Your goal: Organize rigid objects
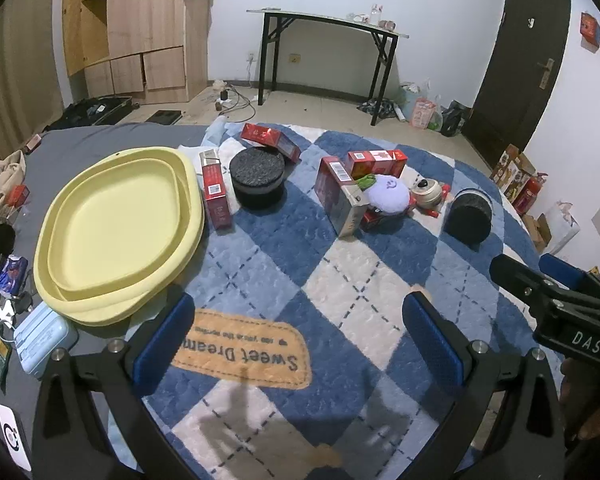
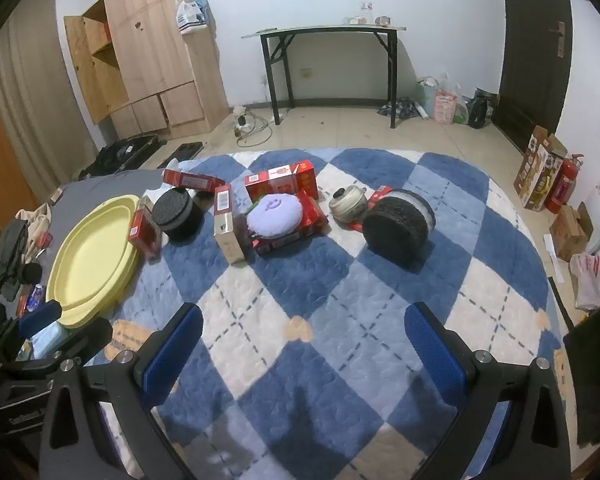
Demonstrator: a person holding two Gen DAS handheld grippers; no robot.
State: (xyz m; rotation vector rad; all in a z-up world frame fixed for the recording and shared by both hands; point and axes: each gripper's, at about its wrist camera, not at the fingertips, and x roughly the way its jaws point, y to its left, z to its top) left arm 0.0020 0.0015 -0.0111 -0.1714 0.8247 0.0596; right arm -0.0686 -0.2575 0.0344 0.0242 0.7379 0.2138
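Note:
A quilt with blue and white diamonds (image 1: 340,280) covers the bed. A yellow tray (image 1: 116,236) (image 2: 92,256) lies at its left with nothing in it. Several red boxes lie about: one (image 1: 216,190) leans by the tray's rim, and a tall one (image 1: 340,196) (image 2: 226,224) stands mid-quilt. One black round tin (image 1: 256,176) (image 2: 178,214) stands upright; another (image 1: 470,214) (image 2: 398,224) lies on its side at the right. A purple plush cushion (image 1: 388,194) (image 2: 274,214) rests on red boxes beside a small cream pot (image 1: 428,192) (image 2: 348,202). My left gripper (image 1: 298,340) (image 2: 66,326) and right gripper (image 2: 304,350) (image 1: 530,270) hover open over the near quilt, holding nothing.
A light blue case (image 1: 44,340) and small clutter sit left of the tray on the grey sheet (image 1: 80,148). Beyond the bed are a wooden wardrobe (image 1: 140,28), a black folding table (image 1: 328,26), a dark door (image 1: 520,60), bags, and a fire extinguisher (image 2: 564,184).

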